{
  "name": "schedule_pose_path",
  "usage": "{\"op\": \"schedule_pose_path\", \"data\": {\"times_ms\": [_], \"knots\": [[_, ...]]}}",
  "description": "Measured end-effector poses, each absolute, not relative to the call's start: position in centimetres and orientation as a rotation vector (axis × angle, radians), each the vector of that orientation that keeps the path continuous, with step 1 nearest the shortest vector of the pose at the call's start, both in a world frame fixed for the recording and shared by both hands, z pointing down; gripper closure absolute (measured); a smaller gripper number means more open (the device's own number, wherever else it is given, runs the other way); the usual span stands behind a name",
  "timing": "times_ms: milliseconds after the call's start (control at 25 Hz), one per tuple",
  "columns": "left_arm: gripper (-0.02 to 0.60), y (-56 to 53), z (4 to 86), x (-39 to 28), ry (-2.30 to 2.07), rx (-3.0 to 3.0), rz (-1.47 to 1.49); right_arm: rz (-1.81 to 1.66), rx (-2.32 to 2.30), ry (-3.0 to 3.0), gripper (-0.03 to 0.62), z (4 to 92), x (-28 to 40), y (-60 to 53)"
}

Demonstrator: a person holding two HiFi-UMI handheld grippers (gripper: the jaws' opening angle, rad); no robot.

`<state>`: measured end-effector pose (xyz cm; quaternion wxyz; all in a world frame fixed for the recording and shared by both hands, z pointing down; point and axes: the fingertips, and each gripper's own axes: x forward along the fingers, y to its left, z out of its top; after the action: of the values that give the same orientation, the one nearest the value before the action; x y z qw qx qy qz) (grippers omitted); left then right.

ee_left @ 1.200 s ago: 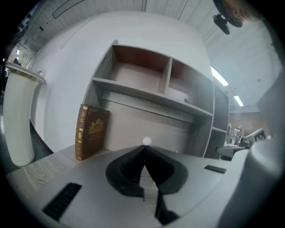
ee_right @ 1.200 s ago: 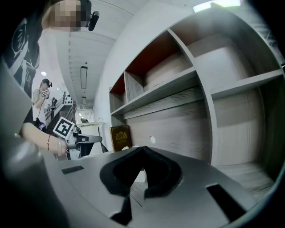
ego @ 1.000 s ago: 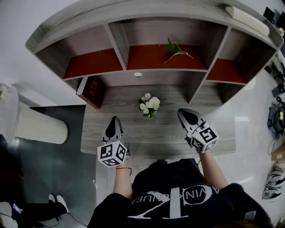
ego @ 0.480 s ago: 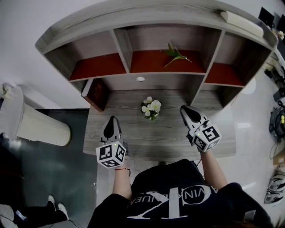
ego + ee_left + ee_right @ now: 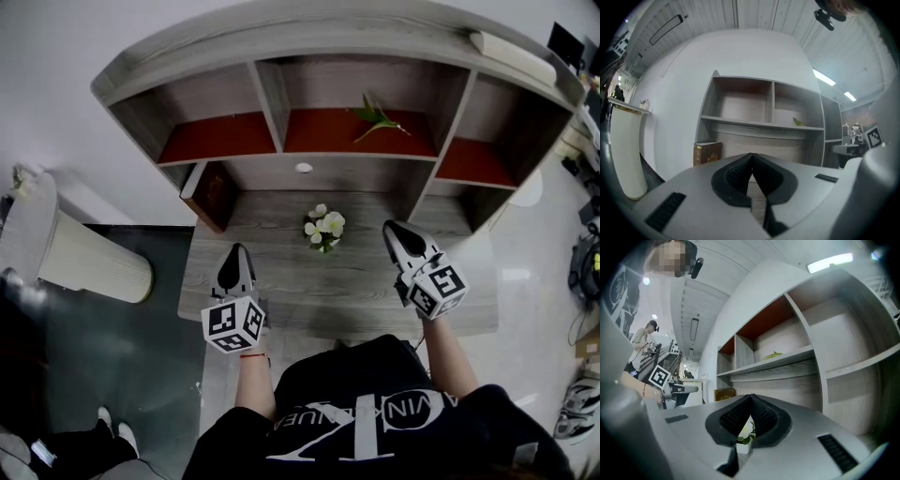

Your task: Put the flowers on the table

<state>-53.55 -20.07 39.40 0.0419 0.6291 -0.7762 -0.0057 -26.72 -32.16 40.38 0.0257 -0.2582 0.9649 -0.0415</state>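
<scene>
A small bunch of white flowers [image 5: 324, 228] stands on the grey wooden table [image 5: 281, 291], in front of the shelf unit. Through the right gripper's jaws the flowers [image 5: 747, 430] show a little way ahead. My left gripper [image 5: 236, 253] hovers over the table's left part, jaws shut and empty [image 5: 751, 155]. My right gripper [image 5: 393, 229] is to the right of the flowers and apart from them, its tips [image 5: 751, 397] meeting with nothing held. A green leafy sprig [image 5: 377, 116] lies in the middle shelf compartment.
The grey shelf unit [image 5: 277, 94] with red-floored compartments rises behind the table. A brown book [image 5: 211, 192] leans under its left end. A white ribbed pedestal [image 5: 89, 262] stands left of the table. Bags and cables lie on the floor at far right.
The head view has drifted a little, so everything sits slightly right and lower. Both grippers and the flowers keep their places on and over the table.
</scene>
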Motion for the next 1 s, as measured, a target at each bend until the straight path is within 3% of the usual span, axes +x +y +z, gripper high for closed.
{"op": "schedule_pose_path", "data": {"times_ms": [1000], "knots": [[0.577,-20.8,41.0,-51.9,-2.318,1.934,-0.017,-0.163,-0.863,2.980,0.585,41.1,-24.0,-31.9]]}}
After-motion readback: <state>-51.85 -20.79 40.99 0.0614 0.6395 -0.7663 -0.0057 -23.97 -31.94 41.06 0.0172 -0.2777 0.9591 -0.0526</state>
